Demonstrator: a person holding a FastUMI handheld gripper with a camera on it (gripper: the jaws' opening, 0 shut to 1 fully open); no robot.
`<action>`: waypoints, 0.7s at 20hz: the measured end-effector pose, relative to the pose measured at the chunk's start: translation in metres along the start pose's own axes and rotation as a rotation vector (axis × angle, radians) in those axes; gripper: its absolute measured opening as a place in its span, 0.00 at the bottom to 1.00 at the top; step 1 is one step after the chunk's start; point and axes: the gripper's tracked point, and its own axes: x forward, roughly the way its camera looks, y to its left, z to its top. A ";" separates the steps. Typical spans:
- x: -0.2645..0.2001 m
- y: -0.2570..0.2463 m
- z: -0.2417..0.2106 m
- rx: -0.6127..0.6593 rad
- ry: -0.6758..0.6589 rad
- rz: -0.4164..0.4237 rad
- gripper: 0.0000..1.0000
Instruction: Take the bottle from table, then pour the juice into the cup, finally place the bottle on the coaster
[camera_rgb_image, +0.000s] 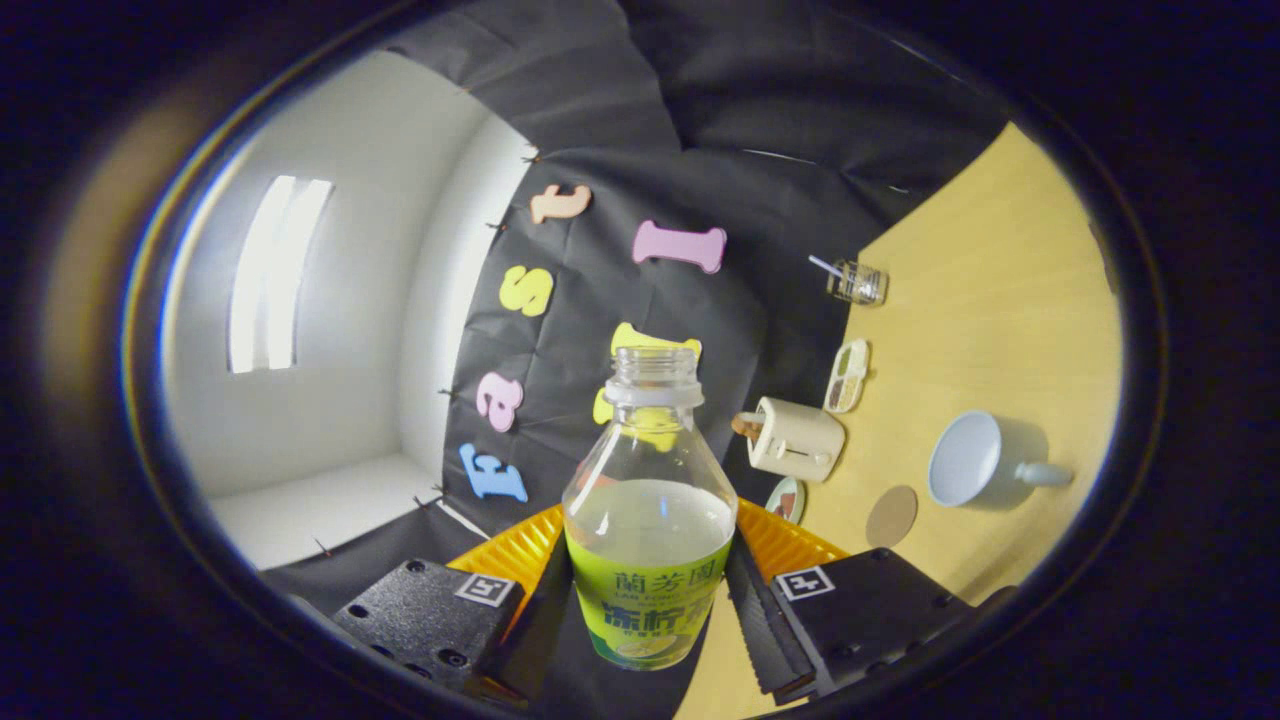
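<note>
My gripper (648, 590) is shut on the bottle (650, 500), both fingers pressing its green-labelled lower body. The bottle is clear plastic, uncapped, about half full of pale juice, and stands along the fingers while the whole view is rolled, so the table appears tipped up to the right. The light blue cup (968, 458) with a handle stands on the wooden table (1000, 300) beyond the right finger, its mouth facing me. A round brown coaster (892, 516) lies on the table just beside the cup, nearer the fingers.
A cream toaster (796, 439) with toast stands near the cloth wall, a small plate (787, 499) next to it. Farther along lie a divided snack tray (848, 375) and a glass (857, 281) with a straw. White booth walls show beyond the left finger.
</note>
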 end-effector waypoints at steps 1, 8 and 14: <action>0.001 -0.003 -0.002 -0.048 0.003 -0.017 0.80; -0.007 -0.002 -0.021 -0.363 0.052 -0.022 0.80; -0.009 -0.011 -0.041 -0.641 0.082 -0.041 0.80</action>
